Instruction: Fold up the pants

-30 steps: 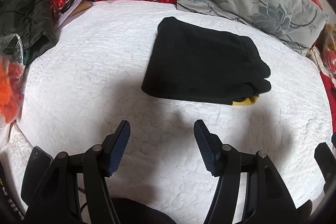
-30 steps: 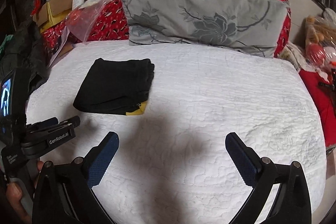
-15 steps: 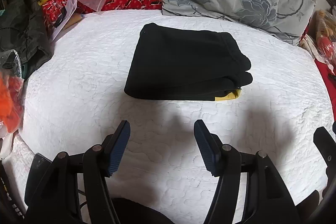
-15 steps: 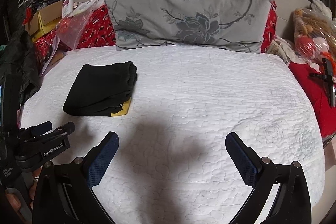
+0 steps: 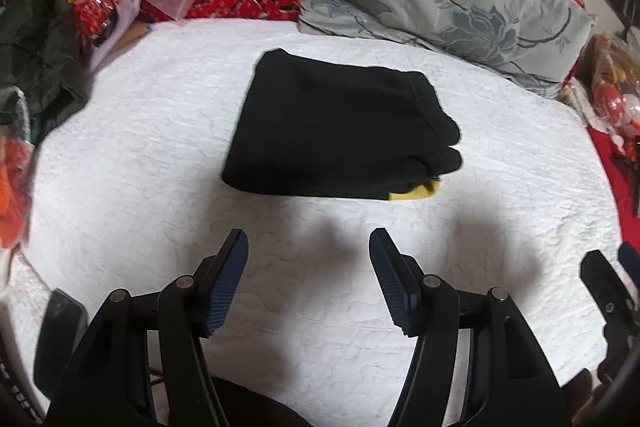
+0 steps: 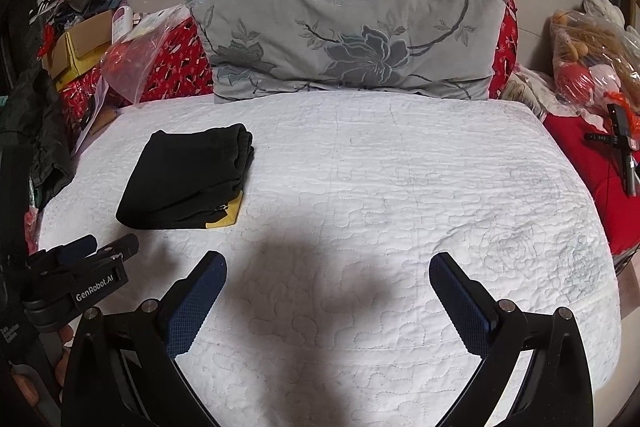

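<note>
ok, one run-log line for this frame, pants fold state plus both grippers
pants: folded, flat on white quilt | left gripper: open, empty, short of pants | right gripper: open, empty, over bare quilt

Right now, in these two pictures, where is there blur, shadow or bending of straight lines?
Left wrist view: slight motion blur, strongest on the clutter at the left edge; soft shadows on the white quilted bedcover ahead of the open left tongs. Right wrist view: sharper; a broad dark shadow between the open right tongs; fisheye bows the bed's edges; the folded black pants show little detail.
</note>
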Demonstrator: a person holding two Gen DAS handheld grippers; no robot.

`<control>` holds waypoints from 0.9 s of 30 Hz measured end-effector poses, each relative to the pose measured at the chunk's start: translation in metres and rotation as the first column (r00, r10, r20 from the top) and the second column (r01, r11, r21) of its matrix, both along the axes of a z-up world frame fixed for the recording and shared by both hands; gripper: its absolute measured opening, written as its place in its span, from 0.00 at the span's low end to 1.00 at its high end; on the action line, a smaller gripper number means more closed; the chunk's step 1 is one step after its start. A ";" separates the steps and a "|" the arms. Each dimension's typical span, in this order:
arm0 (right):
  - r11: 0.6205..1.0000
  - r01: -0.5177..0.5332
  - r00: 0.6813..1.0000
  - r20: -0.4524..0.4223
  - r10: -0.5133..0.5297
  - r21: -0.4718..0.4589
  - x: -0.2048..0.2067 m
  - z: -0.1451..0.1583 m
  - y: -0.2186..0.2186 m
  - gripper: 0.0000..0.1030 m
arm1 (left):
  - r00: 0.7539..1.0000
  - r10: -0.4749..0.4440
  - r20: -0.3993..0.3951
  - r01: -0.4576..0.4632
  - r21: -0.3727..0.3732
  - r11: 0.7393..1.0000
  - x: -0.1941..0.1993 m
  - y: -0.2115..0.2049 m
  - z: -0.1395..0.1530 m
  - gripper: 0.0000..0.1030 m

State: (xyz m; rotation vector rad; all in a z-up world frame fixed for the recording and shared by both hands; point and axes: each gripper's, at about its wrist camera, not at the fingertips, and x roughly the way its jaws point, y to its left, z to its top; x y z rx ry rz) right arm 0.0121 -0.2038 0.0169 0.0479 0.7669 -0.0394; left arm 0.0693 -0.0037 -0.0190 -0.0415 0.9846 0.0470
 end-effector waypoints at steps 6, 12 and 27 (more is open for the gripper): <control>1.000 0.004 1.000 0.003 -0.004 -0.001 0.000 0.000 -0.001 0.99 | 1.000 -0.014 -0.014 0.015 0.040 0.999 -0.003 -0.007 -0.002 0.60; 1.000 0.006 1.000 -0.003 -0.006 -0.008 0.000 -0.002 -0.001 0.99 | 0.999 -0.032 0.013 0.031 0.075 0.997 -0.007 -0.012 0.002 0.60; 1.000 0.014 1.000 -0.016 -0.015 -0.014 0.001 -0.004 -0.005 0.99 | 0.997 -0.080 0.010 0.079 0.060 0.995 -0.008 -0.015 0.004 0.60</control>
